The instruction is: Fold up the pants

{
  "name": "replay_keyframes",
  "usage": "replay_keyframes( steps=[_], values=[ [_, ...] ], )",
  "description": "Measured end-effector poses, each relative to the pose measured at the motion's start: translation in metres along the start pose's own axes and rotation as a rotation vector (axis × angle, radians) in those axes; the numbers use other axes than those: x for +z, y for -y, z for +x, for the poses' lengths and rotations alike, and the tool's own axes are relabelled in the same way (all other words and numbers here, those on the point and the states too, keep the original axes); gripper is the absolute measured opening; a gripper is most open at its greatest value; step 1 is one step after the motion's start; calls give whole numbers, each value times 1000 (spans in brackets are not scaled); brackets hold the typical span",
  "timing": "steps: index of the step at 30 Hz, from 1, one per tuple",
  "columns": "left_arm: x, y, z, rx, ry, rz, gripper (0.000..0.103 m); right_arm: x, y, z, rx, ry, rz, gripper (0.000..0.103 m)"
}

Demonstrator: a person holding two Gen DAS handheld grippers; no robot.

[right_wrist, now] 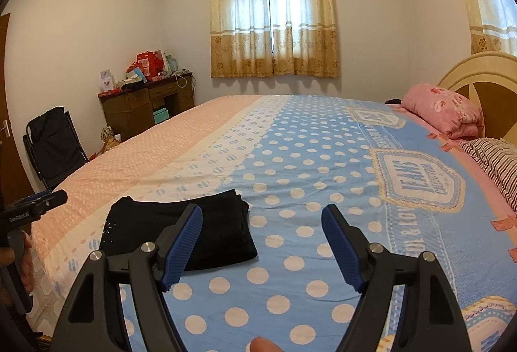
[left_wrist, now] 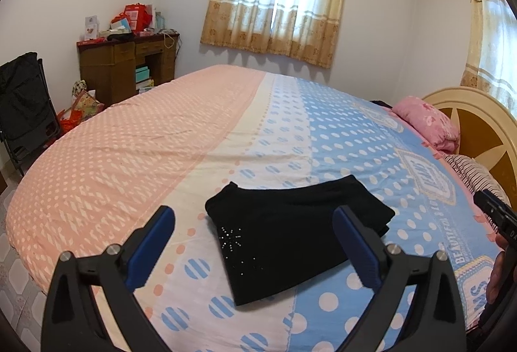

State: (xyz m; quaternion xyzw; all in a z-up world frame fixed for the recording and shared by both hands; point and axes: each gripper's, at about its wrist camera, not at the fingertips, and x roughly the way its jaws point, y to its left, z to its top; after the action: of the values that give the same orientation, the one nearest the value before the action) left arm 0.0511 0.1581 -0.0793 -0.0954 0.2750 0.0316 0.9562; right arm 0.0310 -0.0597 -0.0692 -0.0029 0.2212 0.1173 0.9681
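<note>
The black pants (left_wrist: 290,232) lie folded into a compact rectangle on the bed (left_wrist: 129,151), with a small rhinestone star on the near left part. My left gripper (left_wrist: 255,219) is open and empty, held above the bed with the pants between and beyond its blue fingers. In the right wrist view the folded pants (right_wrist: 181,229) lie to the left, partly behind the left blue finger (right_wrist: 182,242). My right gripper (right_wrist: 261,216) is open and empty over the blue dotted cover, just right of the pants. Each gripper shows at the edge of the other's view.
The bed cover (right_wrist: 307,164) is pink, cream and blue with dots. A pink pillow (right_wrist: 442,109), a striped pillow (right_wrist: 494,164) and the headboard (right_wrist: 484,74) are at the right. A cluttered wooden desk (left_wrist: 126,67) and a black folding chair (left_wrist: 22,106) stand at the left.
</note>
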Motion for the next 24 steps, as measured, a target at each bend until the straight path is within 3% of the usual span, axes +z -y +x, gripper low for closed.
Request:
replay_keyframes(
  steps=[24],
  values=[
    [-2,2,0,-4,-3,2,101,-2,-6,6,-2,-21,-17,79]
  ],
)
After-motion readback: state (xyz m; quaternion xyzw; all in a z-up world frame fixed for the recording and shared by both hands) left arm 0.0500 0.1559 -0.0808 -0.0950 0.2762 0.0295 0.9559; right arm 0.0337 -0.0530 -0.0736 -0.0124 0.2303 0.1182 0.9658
